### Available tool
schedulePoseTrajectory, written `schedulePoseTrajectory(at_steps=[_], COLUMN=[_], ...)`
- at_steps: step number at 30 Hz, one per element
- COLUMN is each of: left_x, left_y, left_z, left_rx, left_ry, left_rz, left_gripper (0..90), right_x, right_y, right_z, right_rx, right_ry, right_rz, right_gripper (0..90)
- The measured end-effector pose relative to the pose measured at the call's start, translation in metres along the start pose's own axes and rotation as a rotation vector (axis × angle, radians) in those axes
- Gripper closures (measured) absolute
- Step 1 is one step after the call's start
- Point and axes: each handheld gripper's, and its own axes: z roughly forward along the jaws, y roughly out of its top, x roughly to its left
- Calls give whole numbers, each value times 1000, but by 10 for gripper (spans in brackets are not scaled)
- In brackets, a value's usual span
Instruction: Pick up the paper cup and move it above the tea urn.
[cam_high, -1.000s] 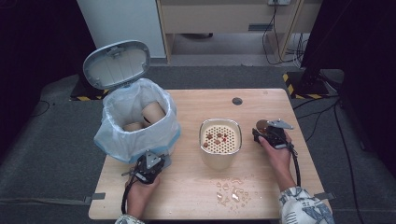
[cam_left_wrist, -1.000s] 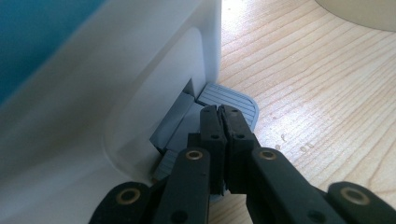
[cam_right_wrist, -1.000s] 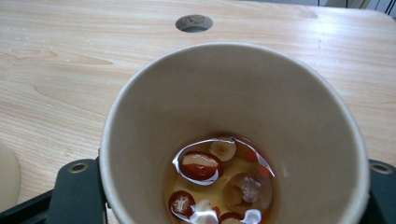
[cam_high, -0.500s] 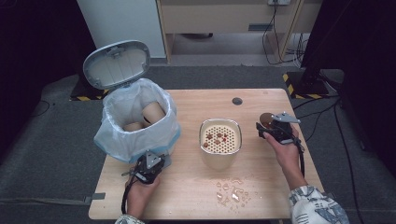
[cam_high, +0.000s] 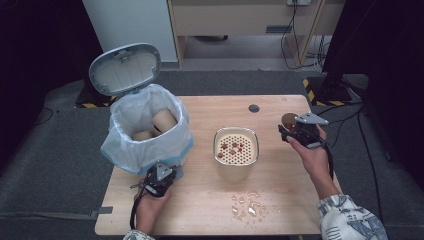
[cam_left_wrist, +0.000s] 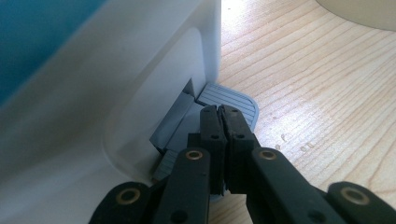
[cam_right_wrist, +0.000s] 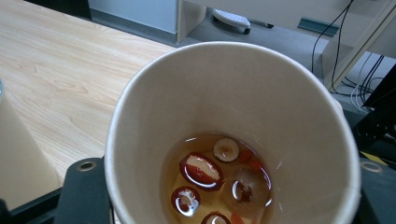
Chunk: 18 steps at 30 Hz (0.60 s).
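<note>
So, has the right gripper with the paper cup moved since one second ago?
Yes. In the high view the right gripper, shut on the paper cup, now sits higher in the picture relative to the strainer pot; it has lifted.

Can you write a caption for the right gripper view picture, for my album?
Looking into a paper cup held by the right gripper, with red dates floating in amber tea.
</note>
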Motion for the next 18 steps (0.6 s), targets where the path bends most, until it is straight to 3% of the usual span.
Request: schedulePoseTrajectory(at_steps=[18], left_x=[0], left_y=[0], left_z=[0], left_rx=[1], left_ry=[2], left_rz=[2], left_gripper=[874], right_x=[-11], right_y=[34], right_z=[-20], right_rx=[-33], right_ry=[-9], right_rz=[-89], right_gripper=[327])
